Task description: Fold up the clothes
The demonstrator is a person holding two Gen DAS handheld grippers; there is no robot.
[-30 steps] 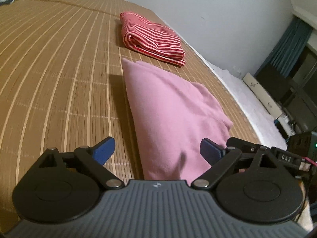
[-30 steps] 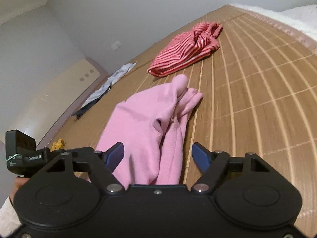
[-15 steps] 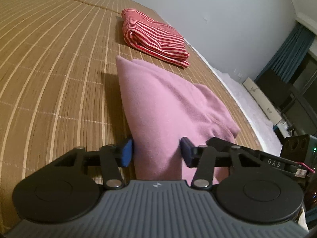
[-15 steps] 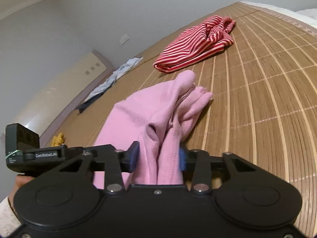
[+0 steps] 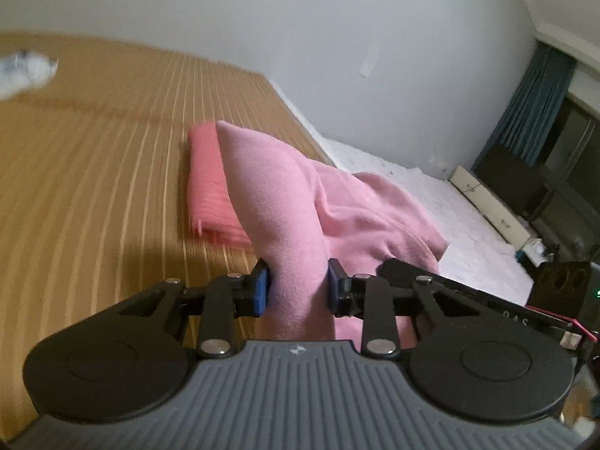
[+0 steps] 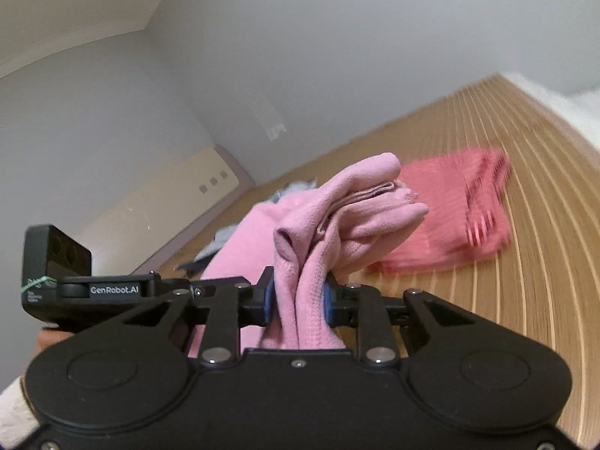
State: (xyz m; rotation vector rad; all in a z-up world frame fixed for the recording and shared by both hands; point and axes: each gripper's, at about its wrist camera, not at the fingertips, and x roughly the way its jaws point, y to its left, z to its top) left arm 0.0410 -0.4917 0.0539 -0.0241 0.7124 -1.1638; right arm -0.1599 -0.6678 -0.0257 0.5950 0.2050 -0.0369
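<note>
A folded pink garment is held off the bamboo mat. My left gripper is shut on one edge of it. My right gripper is shut on the other, bunched edge of the same pink garment. The cloth rises in front of both cameras. A folded red-striped garment lies on the mat just behind it, partly hidden, and shows blurred in the right wrist view.
White and dark clothes lie at the mat's far corner. A white bedsheet borders the mat on the right, with a cabinet and curtain beyond. A headboard stands by the wall.
Both grippers closed on the pink garment and lifted it off the mat, moving it toward the red-striped garment. The views are blurred from motion.
</note>
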